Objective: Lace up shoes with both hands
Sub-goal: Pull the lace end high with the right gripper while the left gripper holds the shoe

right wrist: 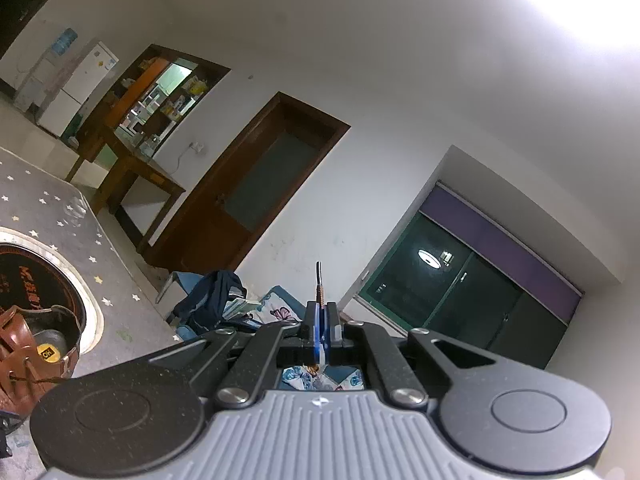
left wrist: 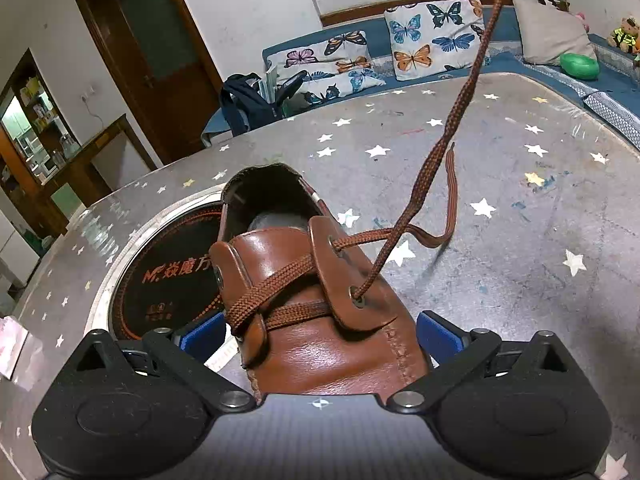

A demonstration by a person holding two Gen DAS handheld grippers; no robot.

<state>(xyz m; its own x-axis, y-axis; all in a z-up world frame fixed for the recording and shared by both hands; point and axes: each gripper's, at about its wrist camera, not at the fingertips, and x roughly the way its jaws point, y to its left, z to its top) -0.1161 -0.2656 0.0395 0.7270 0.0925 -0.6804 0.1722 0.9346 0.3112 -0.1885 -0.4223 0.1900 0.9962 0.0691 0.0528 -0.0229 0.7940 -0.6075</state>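
Observation:
A brown leather shoe [left wrist: 320, 320] lies on the grey star-patterned table [left wrist: 520, 220], toe toward the camera. My left gripper [left wrist: 320, 334] straddles the shoe's front, its blue pads [left wrist: 438, 334] on either side, holding the shoe. A brown lace [left wrist: 436, 160] leaves the lower right eyelet and runs taut up out of the top of the view. The other lace end [left wrist: 450, 200] hangs loose on the table. My right gripper [right wrist: 321, 322] is shut on the lace tip [right wrist: 319, 284], raised high above the table. The shoe [right wrist: 24, 356] shows at the lower left of the right wrist view.
A round black induction cooktop [left wrist: 168, 272] is set into the table just left of the shoe. A bench with butterfly cushions [left wrist: 432, 40] and a dark backpack [left wrist: 248, 100] stands beyond the table. A green ball [left wrist: 579, 65] lies on the bench.

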